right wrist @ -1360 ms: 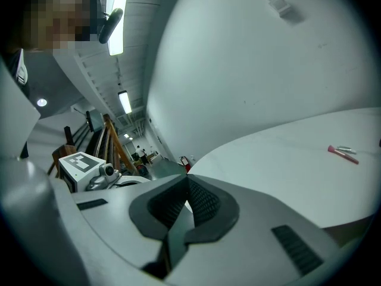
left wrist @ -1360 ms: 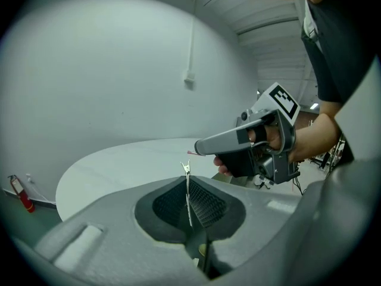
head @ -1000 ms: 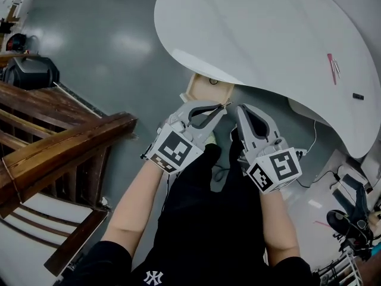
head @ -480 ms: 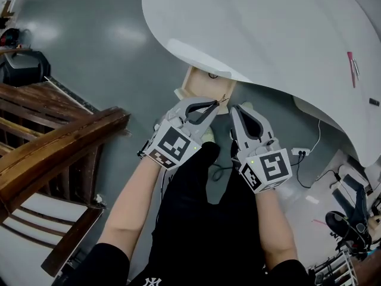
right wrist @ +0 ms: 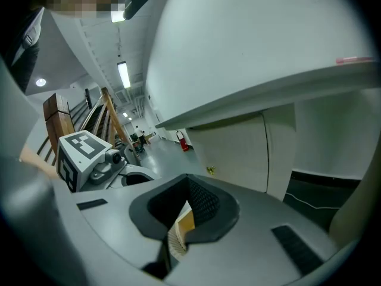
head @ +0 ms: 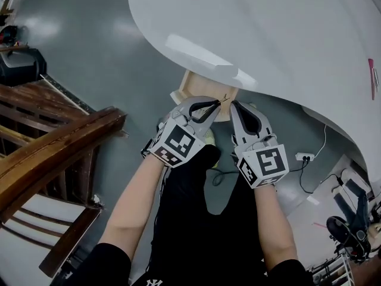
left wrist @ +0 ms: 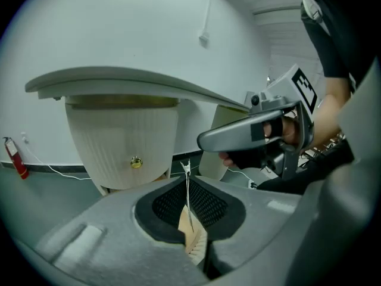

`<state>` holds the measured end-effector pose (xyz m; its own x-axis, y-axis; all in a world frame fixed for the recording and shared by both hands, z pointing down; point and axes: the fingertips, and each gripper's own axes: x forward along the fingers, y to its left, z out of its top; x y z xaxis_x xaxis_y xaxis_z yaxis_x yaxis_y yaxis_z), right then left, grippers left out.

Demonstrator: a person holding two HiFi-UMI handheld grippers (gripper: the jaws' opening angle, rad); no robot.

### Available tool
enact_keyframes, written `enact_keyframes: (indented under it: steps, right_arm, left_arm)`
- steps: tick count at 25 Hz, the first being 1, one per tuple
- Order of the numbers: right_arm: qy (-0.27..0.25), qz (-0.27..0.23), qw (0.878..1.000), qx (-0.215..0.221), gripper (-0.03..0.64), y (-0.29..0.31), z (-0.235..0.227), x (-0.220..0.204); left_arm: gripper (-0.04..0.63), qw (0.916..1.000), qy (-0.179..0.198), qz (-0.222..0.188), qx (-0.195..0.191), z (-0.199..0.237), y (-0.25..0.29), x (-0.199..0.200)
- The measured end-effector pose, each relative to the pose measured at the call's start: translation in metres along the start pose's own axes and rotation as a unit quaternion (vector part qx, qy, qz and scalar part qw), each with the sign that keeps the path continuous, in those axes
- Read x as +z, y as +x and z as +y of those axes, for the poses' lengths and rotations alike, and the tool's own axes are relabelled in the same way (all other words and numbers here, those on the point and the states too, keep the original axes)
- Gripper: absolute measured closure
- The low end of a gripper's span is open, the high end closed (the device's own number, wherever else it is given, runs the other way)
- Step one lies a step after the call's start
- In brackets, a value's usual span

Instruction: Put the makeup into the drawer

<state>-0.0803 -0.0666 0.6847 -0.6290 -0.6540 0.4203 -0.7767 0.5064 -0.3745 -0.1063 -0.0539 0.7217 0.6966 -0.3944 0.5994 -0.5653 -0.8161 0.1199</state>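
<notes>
The left gripper (head: 215, 103) clamps a thin makeup stick (left wrist: 187, 189) (light, likely slippery); holding near mid-shaft should limit pivoting. The right gripper (head: 236, 106) is closed on nothing.

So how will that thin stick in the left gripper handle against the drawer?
The thin stick looks light and slender: likely to flex or pivot. The left gripper pinches its narrow shaft, so it may slip against the drawer.
</notes>
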Motion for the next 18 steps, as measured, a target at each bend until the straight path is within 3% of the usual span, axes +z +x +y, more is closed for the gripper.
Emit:
enact_keyframes:
  steps: [18]
  right_arm:
    - [-0.015, 0.031, 0.999, 0.0, 0.603, 0.053, -0.041, -0.062]
  left_arm:
    - [0.574, 0.997, 0.029, 0.072, -0.004, 0.025, 0.072, -0.081]
